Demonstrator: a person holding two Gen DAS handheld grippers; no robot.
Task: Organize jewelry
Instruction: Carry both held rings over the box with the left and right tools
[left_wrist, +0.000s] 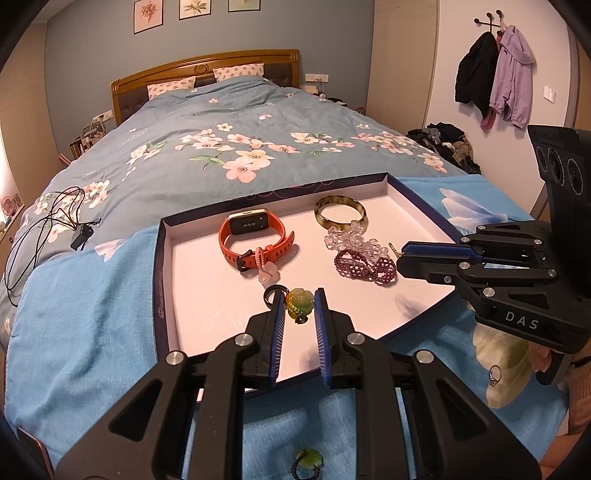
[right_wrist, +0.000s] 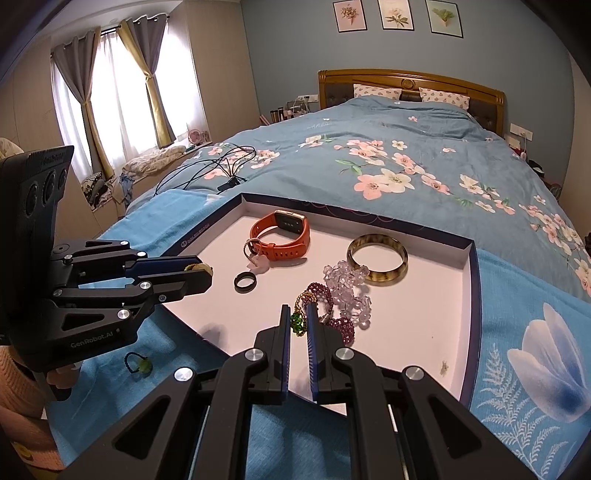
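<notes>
Grippers both clamped: left gripper (left_wrist: 300, 295) pinches green jade charm (left_wrist: 299, 302) over tray (left_wrist: 162, 258) near edge; right gripper (right_wrist: 297, 314) nips gold-green bead chain (right_wrist: 297, 322) mid-tray. Lower before releasing, clear of black ring (right_wrist: 245, 282).

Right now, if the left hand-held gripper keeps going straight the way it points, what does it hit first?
Probably the black ring lying just past its tips, or the white floor of the tray beside it. The left hand-held gripper already pinches a green pendant, and depth is hard to judge.
</notes>
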